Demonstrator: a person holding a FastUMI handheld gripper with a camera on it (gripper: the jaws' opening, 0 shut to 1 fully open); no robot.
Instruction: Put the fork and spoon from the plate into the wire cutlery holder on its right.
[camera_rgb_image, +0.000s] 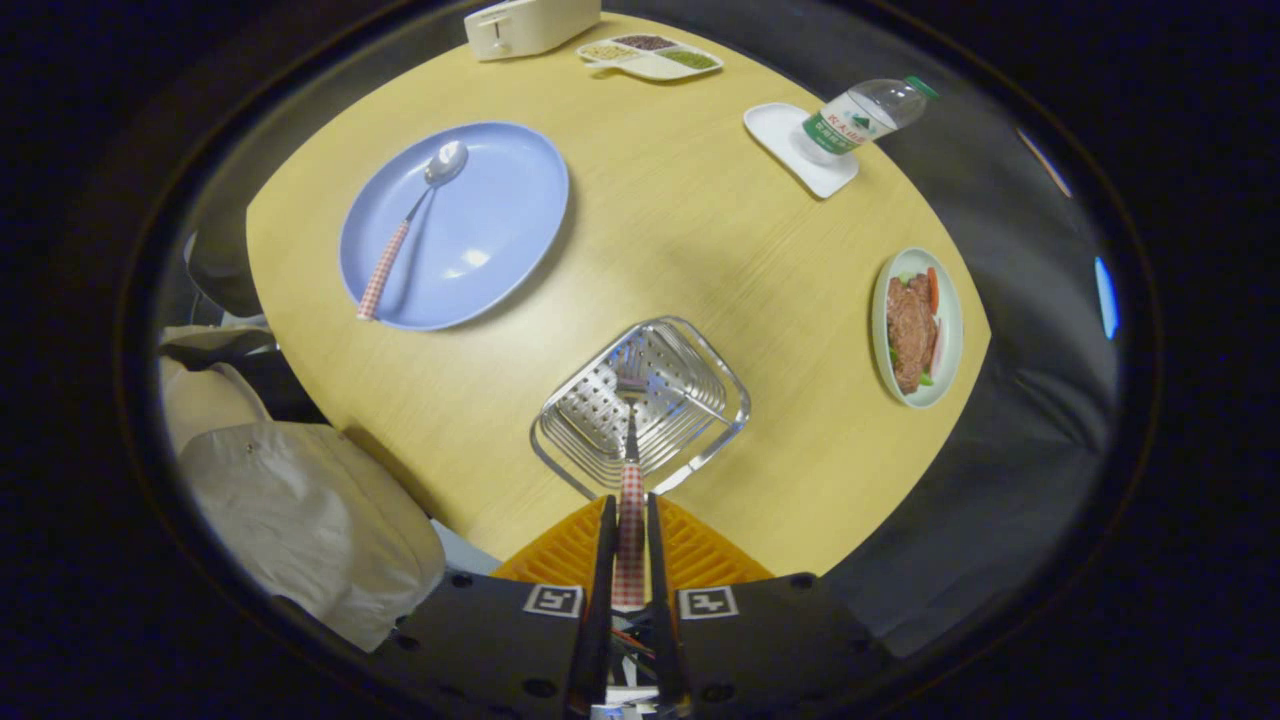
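Gripper (629, 510): clenched on the fork's checked handle, one finger pressing each side of it.
Fork (630, 470): red-and-white checked handle between the fingers, metal stem and head reaching down into the wire cutlery holder; head close to the perforated bottom, contact not clear.
Wire cutlery holder (641, 402): shiny metal, roughly square, perforated base, open top; stands on the counter just ahead of the fingers, to the right of the plate and apart from it.
Plate (500, 220): blue, round, beyond the holder and to its left.
Spoon (410, 228): lies on the plate, bowl at the far end, checked handle end resting on the near rim.
Counter (680, 230): pale wood-grain top.
Dish of food (915, 328): oval, near the counter's right edge.
Water bottle (862, 118): lying on a white tray (785, 135), far right.
Divided tray (650, 55): far edge, beside a white toaster (530, 25).
Pale cloth (290, 500): bunched below the counter's left edge.
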